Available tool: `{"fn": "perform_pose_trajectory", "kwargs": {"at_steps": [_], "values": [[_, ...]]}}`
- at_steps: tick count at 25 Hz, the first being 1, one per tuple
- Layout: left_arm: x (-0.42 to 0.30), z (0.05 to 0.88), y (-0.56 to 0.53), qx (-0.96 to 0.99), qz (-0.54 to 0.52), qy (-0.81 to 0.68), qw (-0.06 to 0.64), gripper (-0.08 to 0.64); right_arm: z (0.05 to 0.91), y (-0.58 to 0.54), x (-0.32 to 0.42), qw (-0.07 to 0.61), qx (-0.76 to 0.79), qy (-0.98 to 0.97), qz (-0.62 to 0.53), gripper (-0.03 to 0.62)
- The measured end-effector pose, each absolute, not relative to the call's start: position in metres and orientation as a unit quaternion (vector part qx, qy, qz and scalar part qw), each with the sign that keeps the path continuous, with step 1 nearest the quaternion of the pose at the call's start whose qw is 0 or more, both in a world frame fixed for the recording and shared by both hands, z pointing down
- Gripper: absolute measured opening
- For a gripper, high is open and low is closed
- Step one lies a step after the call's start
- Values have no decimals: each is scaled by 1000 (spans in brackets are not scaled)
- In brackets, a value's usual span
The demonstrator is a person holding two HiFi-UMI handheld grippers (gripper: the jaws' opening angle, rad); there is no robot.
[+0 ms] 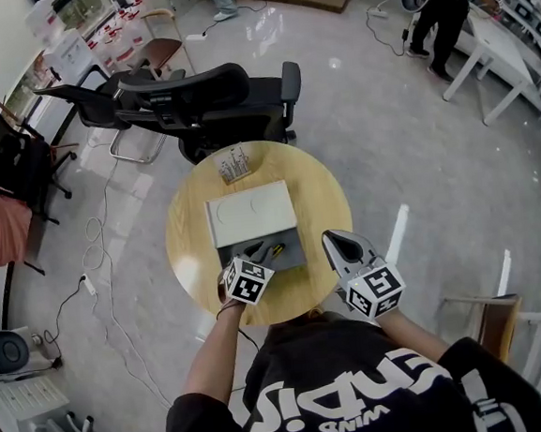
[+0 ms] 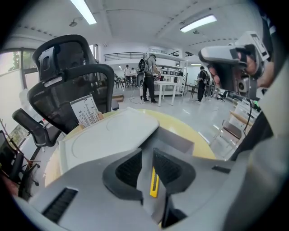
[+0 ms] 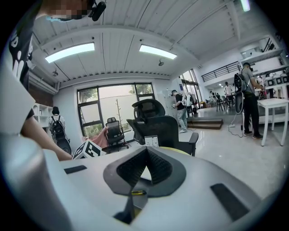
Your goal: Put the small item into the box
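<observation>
Table (image 1: pixel 325 196): yellow item (image 2: pixel 154 182) between left gripper (image 2: pixel 147 155) jaws

A small item (image 1: pixel 275 251), slim and yellow with black, lies flat inside an open grey box (image 1: pixel 293 247) whose lid (image 1: pixel 249 212) rests folded back on the round wooden surface (image 1: pixel 323 196).

No legible txt. White print on black shirt (image 1: pixel 361 390) upside down, unreadable; card (image 1: pixel 235 164) print too small.
</observation>
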State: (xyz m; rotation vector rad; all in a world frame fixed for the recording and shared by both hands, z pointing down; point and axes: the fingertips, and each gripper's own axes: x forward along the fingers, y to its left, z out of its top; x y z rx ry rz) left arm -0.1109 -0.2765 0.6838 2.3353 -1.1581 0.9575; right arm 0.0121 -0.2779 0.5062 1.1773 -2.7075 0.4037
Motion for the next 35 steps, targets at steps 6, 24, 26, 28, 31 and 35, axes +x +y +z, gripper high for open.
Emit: {"fn": "perform_pose_trajectory", "kwargs": {"at_steps": [6,24,26,28,31,35], "values": [[-110,646,-278,833,282,-443,173,20,506,-275,11,82,390,-907,135,0],[-130,478,-230,837,106,-525,110,11,476,-265,5,47,365,-922,119,0],[-139,472,-223,830,90,-540,109,9,473,-263,5,43,364,-923,116,0],[-145,469,-217,825,72,-550,106,9,471,-262,6,40,363,-924,112,0],[-155,470,-210,813,41,-571,102,9,471,-260,8,38,364,-924,108,0],[-158,474,-204,800,28,-590,105,11,477,-256,9,38,362,-925,107,0]]}}
